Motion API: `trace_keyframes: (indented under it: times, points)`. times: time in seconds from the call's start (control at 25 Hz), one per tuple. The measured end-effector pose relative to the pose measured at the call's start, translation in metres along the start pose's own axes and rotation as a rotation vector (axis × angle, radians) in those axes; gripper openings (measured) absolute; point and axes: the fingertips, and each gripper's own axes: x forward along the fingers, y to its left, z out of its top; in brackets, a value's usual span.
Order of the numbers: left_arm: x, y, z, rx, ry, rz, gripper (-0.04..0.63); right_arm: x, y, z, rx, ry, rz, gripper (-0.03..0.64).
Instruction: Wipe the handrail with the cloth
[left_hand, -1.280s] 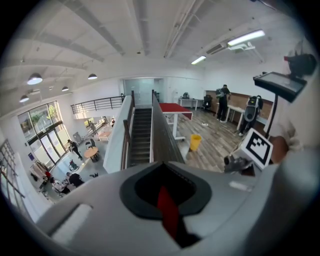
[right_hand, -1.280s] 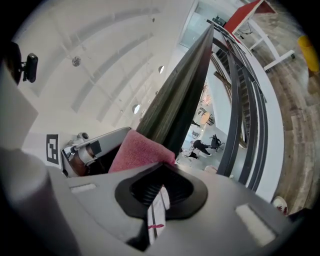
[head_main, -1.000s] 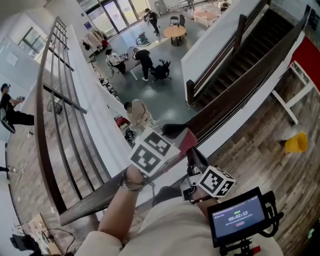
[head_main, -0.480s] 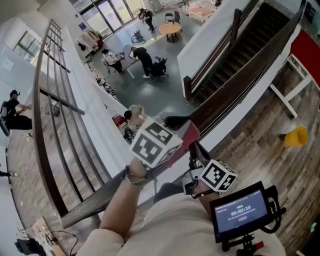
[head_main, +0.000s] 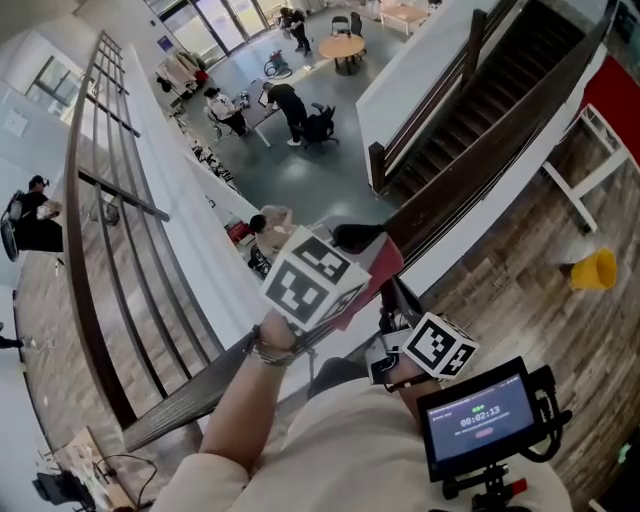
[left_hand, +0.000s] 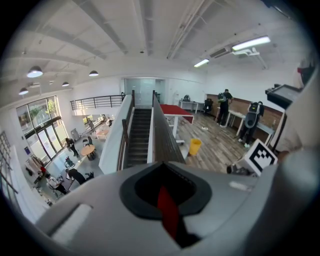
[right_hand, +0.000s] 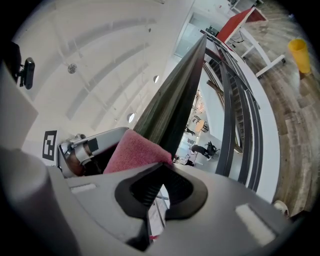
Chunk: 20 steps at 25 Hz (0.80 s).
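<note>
L tool (left_hand: 165, 200) pinches fuzzy red-pink cloth (right_hand: 135, 150), draped over near stretch of dark, flat-topped wooden handrail (right_hand: 175, 95). R tool (right_hand: 157, 192) pressed together, just right of cloth. Black-and-white square-marker cubes (head_main: 310, 282) on both.

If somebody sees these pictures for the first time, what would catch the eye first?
The red cloth, pinched in the left gripper, lies on the dark wooden handrail at the middle of the head view. Beyond the rail, a hall lies far below, with people beside a round table. A yellow bucket stands on the plank floor at right.
</note>
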Motion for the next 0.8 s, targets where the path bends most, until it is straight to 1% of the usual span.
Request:
trace_keyframes:
  times: [0.8]
  points:
    - [0.008, -0.002, 0.011, -0.013, -0.006, -0.018, 0.005, -0.003, -0.004, 0.013, 0.018, -0.019, -0.034, -0.012]
